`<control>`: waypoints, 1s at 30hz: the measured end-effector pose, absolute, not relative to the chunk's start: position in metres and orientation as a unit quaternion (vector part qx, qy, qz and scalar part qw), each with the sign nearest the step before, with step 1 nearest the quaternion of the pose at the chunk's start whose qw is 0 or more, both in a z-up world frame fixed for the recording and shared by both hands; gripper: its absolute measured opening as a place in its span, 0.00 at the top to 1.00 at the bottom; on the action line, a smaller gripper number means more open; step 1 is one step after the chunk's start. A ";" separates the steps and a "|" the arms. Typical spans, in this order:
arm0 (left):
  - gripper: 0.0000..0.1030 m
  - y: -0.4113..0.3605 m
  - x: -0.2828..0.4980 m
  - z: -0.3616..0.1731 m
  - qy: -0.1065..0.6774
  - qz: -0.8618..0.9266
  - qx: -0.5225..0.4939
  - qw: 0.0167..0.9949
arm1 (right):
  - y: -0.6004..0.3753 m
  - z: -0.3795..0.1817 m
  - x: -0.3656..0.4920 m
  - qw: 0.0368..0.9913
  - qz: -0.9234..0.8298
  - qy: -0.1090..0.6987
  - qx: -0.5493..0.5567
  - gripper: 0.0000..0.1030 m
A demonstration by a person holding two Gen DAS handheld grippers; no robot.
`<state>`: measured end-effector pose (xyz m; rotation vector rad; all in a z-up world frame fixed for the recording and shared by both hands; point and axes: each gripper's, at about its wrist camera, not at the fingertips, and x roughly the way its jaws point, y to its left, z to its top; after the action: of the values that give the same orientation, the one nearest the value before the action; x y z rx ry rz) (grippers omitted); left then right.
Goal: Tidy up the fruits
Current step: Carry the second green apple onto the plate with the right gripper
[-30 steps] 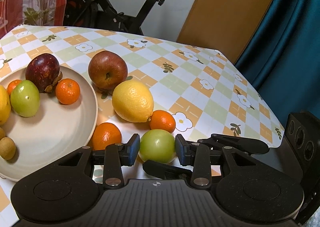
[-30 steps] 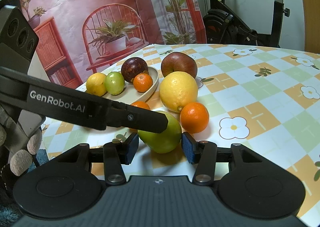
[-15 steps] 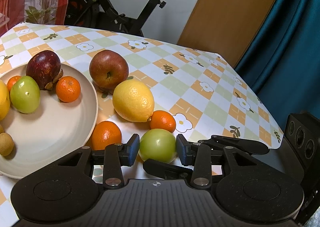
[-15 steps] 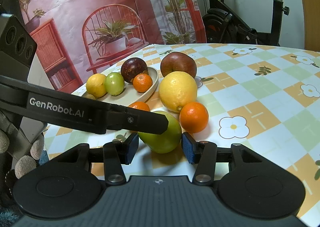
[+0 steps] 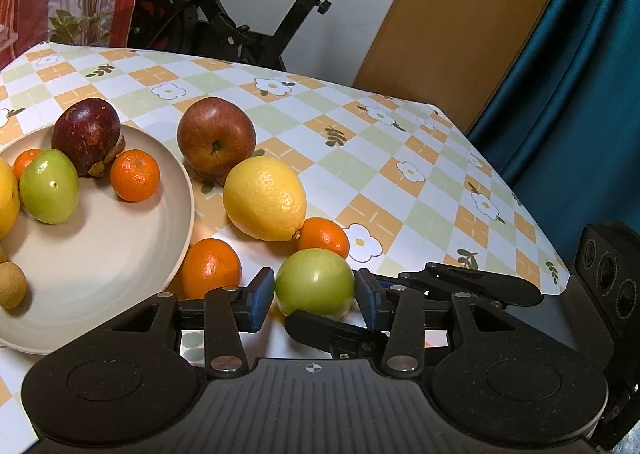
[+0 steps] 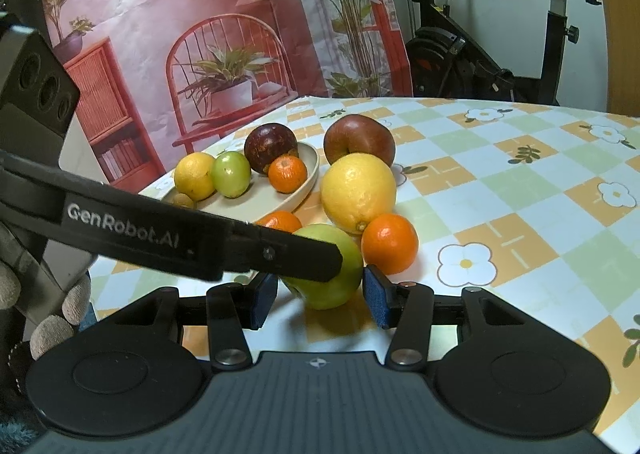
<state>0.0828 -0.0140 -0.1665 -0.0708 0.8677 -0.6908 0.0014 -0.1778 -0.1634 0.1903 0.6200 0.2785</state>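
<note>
- White lettering "GenRobot.AI" ran along the black finger of the left gripper (image 6: 276, 254) where it crossed the right wrist view; no other writing could be read
- The table with the checked orange, green and white floral oilcloth (image 5: 420, 157) ended at a near right edge just beyond the grippers; its far and right stretches lay bare of fruit, while the fruit crowded the near left part
- The round beige plate (image 5: 120, 254) sat at the left, holding a dark purple mangosteen (image 5: 86, 131), a small green fruit (image 5: 50, 185), a small mandarin (image 5: 135, 175) and other pieces
- Off the plate lay a red apple (image 5: 216, 135), a large yellow lemon (image 5: 264, 197) and two oranges (image 5: 323, 236), close together
- The round green apple-like fruit (image 5: 315, 282) rested on the cloth just near of the lemon, between both pairs of blue pads
- The left gripper's jaws had just been widening; slim gaps showed at each side of the green fruit, so they stood open around it
- The right gripper (image 6: 320, 296) also bracketed that fruit; its left pad stood clear, its right pad sat just beside the skin, not visibly pressing
</note>
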 end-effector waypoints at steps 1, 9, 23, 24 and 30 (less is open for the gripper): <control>0.55 -0.013 0.083 -0.166 0.413 -0.328 -0.036 0.849 | -0.178 -0.163 0.001 0.938 0.136 0.303 0.093 0.51; 0.55 -0.002 0.084 -0.153 0.397 -0.332 -0.060 0.854 | -0.173 -0.148 0.004 0.941 0.134 0.301 0.079 0.51; 0.55 0.074 0.106 -0.139 0.387 -0.264 -0.127 0.874 | -0.118 -0.123 0.059 0.929 0.201 0.308 0.047 0.51; 0.55 0.080 0.108 -0.142 0.393 -0.257 -0.132 0.873 | -0.111 -0.124 0.065 0.926 0.208 0.313 0.041 0.51; 0.54 0.104 0.118 -0.154 0.417 -0.222 -0.144 0.869 | -0.077 -0.139 0.090 0.908 0.232 0.348 0.009 0.51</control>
<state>0.1179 0.1036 -0.1536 -0.3015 0.8727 -0.4654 0.0903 -0.0769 -0.1389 0.0178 0.7180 0.4789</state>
